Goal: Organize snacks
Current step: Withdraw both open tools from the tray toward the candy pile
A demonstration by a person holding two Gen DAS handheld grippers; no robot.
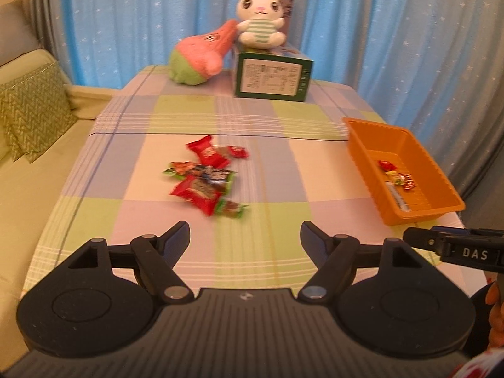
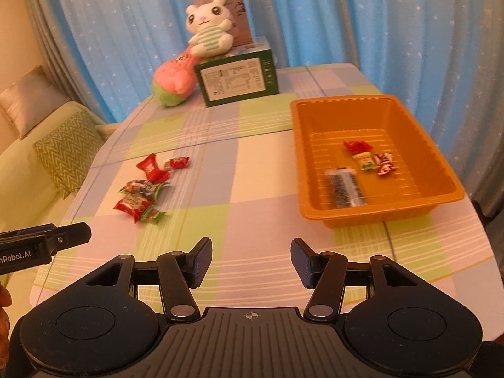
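1. A pile of wrapped snacks (image 1: pixel 209 178), red and green, lies loose on the checked tablecloth (image 1: pixel 141 145), mid-table and well left of the orange tray (image 1: pixel 453 203).
2. The left gripper (image 1: pixel 245 236) hovers just short of the pile, its jaws spread apart with nothing between them.
3. The right gripper (image 2: pixel 250 260) hangs over bare cloth near the tray's front rim, jaws parted and empty.
4. Inside the tray lie a red packet (image 2: pixel 357 146), a yellow-green one (image 2: pixel 365 160), a red-and-white sweet (image 2: pixel 385 163) and a dark sachet (image 2: pixel 345 186) (labels too blurred to read).
5. At the far edge, a white plush rabbit (image 1: pixel 260 23) sits on a green box (image 1: pixel 272 78), a pink-and-green plush (image 1: pixel 198 58) leaning beside it.
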